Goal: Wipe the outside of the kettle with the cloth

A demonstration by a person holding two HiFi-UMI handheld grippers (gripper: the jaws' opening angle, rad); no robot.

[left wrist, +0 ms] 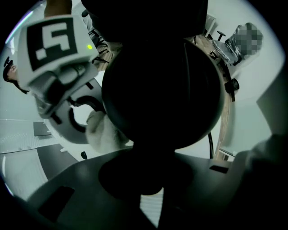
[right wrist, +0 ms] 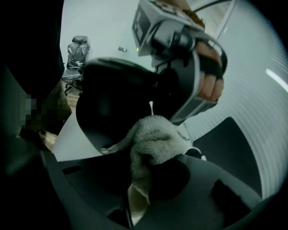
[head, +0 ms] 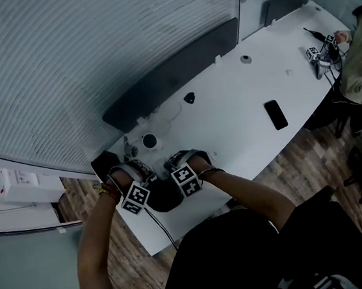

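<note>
A black kettle [head: 163,198] stands on the near left corner of the white table [head: 243,113], between my two grippers. My left gripper [head: 135,197] points steeply down. In the left gripper view the dark kettle [left wrist: 162,81] fills the middle, and my left gripper [left wrist: 144,179] is shut on a narrow part of it. My right gripper [head: 187,180] is on the kettle's other side. In the right gripper view my right gripper [right wrist: 144,179] is shut on a pale fluffy cloth [right wrist: 153,139], whose bunched end lies against the kettle [right wrist: 112,103]. The cloth [left wrist: 101,130] also shows beside the kettle.
A black phone [head: 275,114] lies mid-table, with a small black object [head: 189,97] and a white round piece [head: 150,140] farther back. A dark panel [head: 172,76] runs along the table's far edge. Another person [head: 361,66] sits at the far right. A cable [head: 158,225] hangs off the near edge.
</note>
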